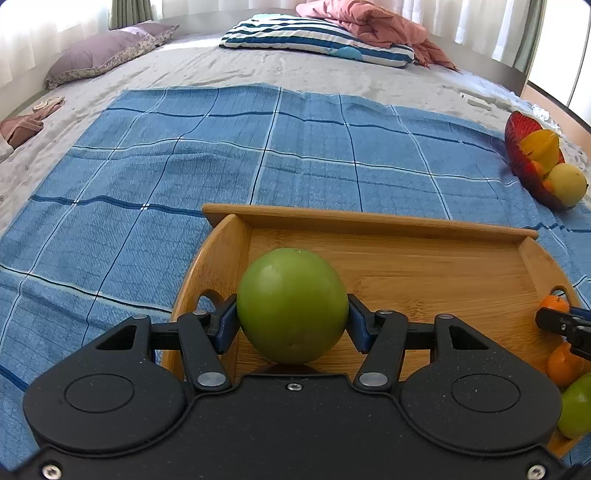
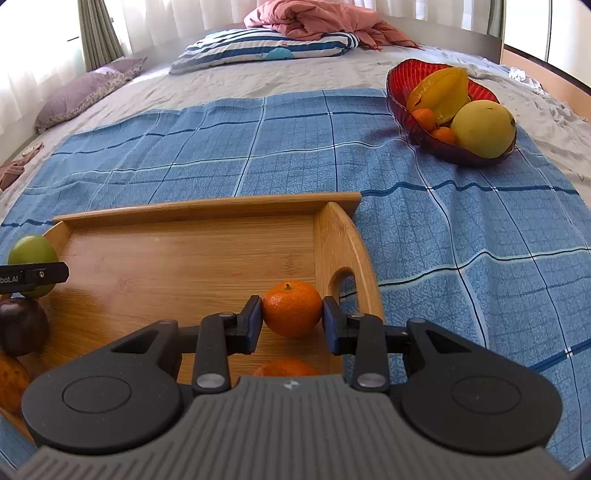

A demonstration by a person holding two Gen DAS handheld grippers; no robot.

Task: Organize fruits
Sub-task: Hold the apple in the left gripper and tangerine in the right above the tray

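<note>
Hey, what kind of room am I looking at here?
Most likely a bedroom: the work happens on a wide grey-sheeted bed, with a blue-and-white striped pillow and a crumpled pink blanket at its head, and pale curtains behind.

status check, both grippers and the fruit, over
Left gripper shut on green apple. Right gripper shut on tangerine. Both over wooden tray. Path to red bowl clear.

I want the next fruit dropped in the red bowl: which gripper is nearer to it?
Right. The right gripper, shut on a tangerine, is at the tray end nearest the red bowl; the left gripper holds a green apple at the far end.
</note>
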